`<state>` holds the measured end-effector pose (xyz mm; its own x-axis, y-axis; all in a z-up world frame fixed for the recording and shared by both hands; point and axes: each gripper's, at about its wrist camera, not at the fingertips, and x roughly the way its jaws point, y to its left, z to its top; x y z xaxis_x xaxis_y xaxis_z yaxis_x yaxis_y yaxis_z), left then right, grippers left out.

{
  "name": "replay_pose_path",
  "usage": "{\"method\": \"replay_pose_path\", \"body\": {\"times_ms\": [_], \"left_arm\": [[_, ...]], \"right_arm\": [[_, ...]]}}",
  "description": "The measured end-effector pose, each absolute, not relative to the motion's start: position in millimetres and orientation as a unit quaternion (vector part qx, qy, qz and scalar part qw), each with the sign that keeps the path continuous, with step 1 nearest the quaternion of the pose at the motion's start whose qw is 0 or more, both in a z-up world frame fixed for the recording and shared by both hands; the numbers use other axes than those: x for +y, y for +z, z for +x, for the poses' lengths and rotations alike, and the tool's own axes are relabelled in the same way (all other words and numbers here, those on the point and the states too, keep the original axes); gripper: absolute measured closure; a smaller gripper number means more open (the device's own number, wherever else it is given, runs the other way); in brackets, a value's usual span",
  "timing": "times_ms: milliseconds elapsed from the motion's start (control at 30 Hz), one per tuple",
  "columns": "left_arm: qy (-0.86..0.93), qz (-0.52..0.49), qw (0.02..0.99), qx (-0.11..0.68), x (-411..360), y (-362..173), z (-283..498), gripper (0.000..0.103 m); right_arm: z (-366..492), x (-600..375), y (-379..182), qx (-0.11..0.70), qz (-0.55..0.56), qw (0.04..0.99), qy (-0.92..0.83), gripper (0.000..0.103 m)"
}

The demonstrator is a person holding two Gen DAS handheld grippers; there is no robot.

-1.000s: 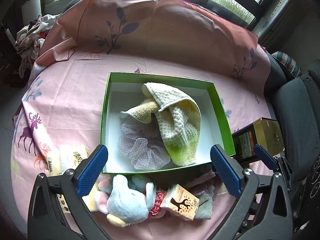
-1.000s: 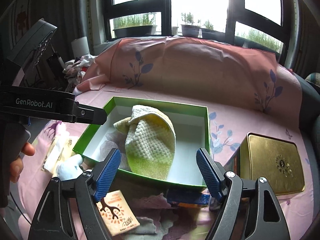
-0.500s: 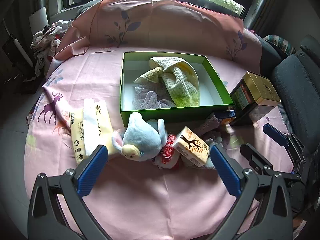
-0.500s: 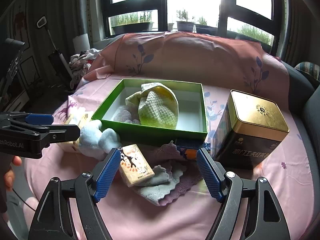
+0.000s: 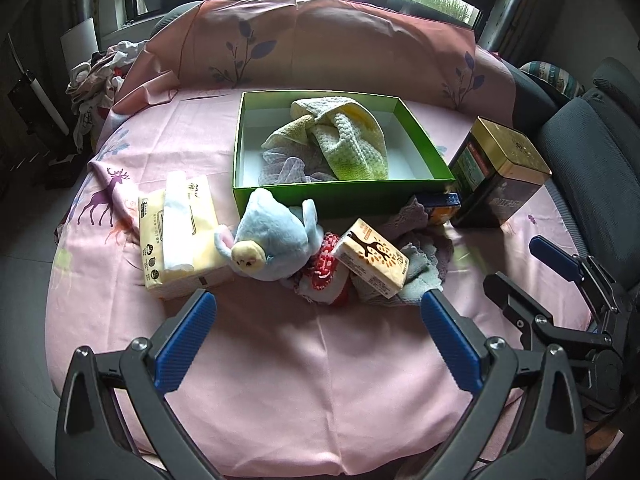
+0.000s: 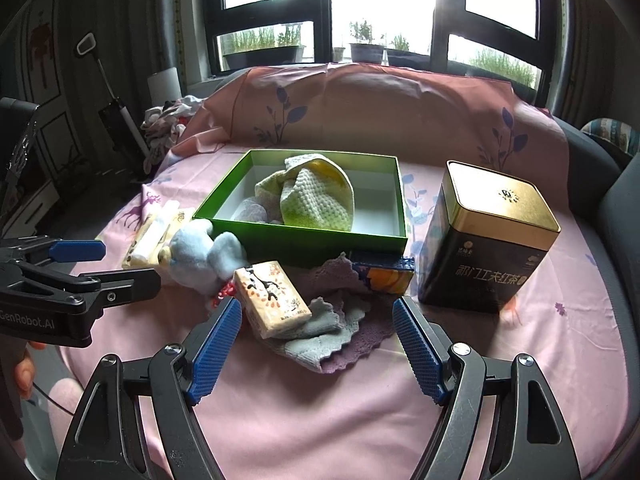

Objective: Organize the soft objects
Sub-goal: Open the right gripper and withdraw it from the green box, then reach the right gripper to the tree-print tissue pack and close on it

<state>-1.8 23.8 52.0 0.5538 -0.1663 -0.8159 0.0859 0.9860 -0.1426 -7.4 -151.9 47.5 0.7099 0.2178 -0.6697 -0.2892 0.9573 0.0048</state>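
Now we hold both claws, left claw (image 5: 316, 346) and right claw (image 6: 318, 346), spread and empty above the tabletop (image 5: 320, 380), since the blue plush toy (image 5: 272, 240) and grey cloths (image 6: 320, 340) lie outside the green box (image 5: 340, 200) awaiting sorting.

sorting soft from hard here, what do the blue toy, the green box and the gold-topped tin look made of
Blue toy: fuzzy plush fabric, matte nap and rounded stuffed shape, so soft.
Green box: looks like rigid cardboard, thin straight walls, smooth green outside and white inside.
Gold-topped tin: probably metal, with a brushed gold sheen on the lid and glossy dark printed sides, so hard.
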Motion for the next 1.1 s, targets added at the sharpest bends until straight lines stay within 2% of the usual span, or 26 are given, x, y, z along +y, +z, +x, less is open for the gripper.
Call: {"method": "replay_pose_path", "body": {"times_ms": [267,600,800,1100], "left_arm": [[-0.125,-0.124,0.862,0.475,29.9,44.3,-4.0,0.001],[-0.192,-0.253,0.819,0.479,45.0,15.4,4.4,0.001],[-0.190,-0.255,0.810,0.493,40.6,1.4,17.7,0.001],[-0.195,-0.265,0.800,0.501,32.5,-9.8,44.1,0.004]], "right_arm": [[-8.1,-157.1,31.7,0.364,-0.046,0.918,0.152,0.024],[-2.6,-146.1,-17.2,0.392,-0.021,0.879,0.269,0.024],[23.5,-147.0,-34.6,0.403,0.032,0.865,0.297,0.024],[45.8,-141.1,-45.4,0.392,0.037,0.866,0.310,0.025]]}}
